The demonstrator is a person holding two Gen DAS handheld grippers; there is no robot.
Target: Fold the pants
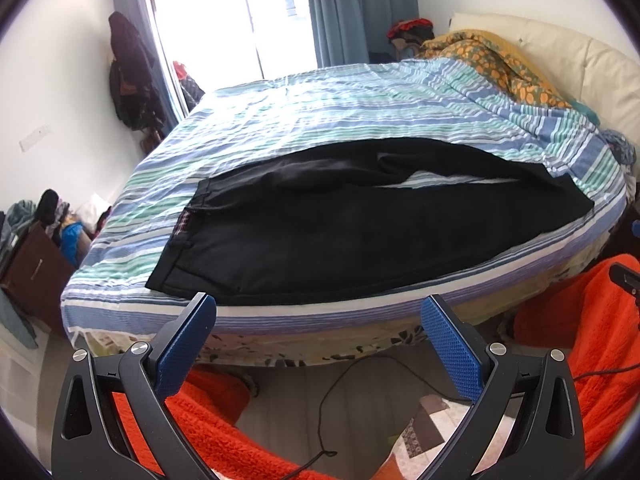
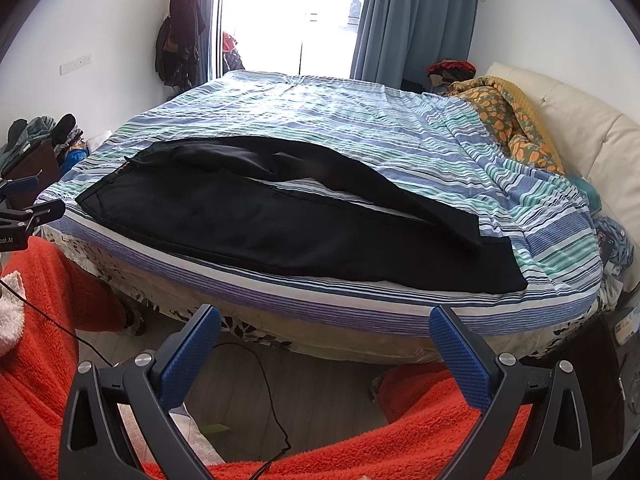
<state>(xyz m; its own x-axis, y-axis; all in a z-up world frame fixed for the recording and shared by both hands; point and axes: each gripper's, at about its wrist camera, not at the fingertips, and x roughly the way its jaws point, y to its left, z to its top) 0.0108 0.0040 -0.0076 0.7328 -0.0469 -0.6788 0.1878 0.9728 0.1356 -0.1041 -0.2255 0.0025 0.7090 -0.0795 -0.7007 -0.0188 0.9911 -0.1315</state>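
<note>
hovering off the bed's near edge, the left gripper [image 1: 318, 312] and right gripper [image 2: 324, 324] gape wide, holding nothing. black pants [image 1: 320, 232] lie flat on the striped bed [image 1: 320, 112]. only the right view shows the other gripper.

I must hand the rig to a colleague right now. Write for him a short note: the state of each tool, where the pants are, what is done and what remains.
Left tool: open, empty, held off the bed's near edge by the waistband end.
Right tool: open, empty, off the near edge, further toward the leg ends.
Pants: black, lying flat along the near side of the bed, waistband at the left, legs running right. The two legs are spread apart, with a strip of striped sheet showing between them.
Done: pants laid out.
Left: every fold. Probably first bring the far leg over the near one.
</note>
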